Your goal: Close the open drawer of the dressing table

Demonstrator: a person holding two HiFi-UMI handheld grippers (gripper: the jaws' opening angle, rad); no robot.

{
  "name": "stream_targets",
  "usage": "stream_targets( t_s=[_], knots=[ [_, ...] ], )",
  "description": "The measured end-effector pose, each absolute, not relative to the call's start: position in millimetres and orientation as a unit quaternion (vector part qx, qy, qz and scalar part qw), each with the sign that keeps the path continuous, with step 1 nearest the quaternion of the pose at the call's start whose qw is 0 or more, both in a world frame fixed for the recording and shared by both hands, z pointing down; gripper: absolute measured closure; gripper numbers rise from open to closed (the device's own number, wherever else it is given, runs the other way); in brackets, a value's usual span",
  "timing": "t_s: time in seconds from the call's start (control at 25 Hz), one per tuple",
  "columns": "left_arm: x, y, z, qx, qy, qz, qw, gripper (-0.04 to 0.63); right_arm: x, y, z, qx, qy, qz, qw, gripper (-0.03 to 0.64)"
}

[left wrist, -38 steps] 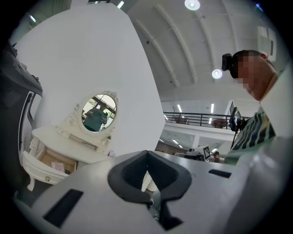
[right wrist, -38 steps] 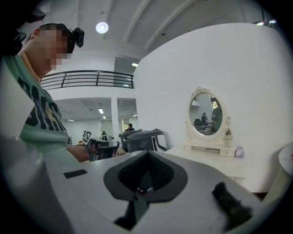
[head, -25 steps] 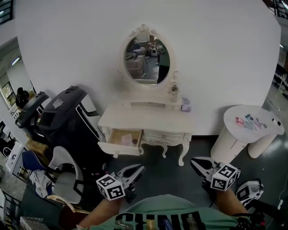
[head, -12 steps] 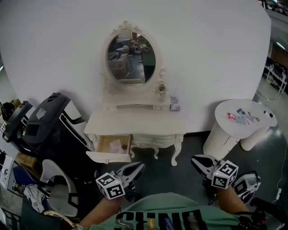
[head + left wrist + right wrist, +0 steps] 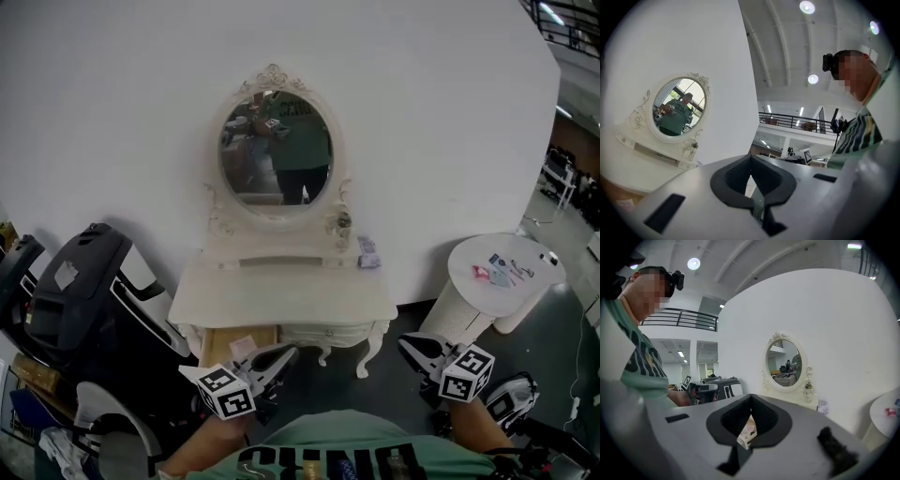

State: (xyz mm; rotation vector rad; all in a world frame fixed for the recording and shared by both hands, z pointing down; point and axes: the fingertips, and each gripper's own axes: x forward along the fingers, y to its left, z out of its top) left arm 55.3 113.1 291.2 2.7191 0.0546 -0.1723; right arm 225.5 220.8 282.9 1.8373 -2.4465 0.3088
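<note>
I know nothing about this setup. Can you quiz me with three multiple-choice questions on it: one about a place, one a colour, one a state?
1. Seen from the head view, the open drawer of the dressing table is: A) under the top's left end B) under its right end C) on the floor.
2. The dressing table is: A) black B) red C) white.
3. On the left gripper, the fingers are: A) spread wide B) together, empty C) clamped on a handle.
Key: 1 A, its tan inside shows below the left end; 2 C, top and legs are white; 3 B, the left gripper view shows them meeting, nothing between.
</note>
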Motion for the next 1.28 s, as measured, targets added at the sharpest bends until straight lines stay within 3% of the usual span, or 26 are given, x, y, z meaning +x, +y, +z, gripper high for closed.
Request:
stream_targets(
  t_s=[0.64, 1.28],
  knots=[
    [48, -17, 323, 0.972, -0.037, -0.053, 0.225, 0.586, 230, 68, 311, 0.548, -0.826, 0.124, 0.042, 0.605],
    [203, -41, 310, 0.958, -0.187, -0.074, 0.204, 0.586, 390, -27, 312, 0.403, -0.907, 0.111, 0.048, 0.605]
  ],
)
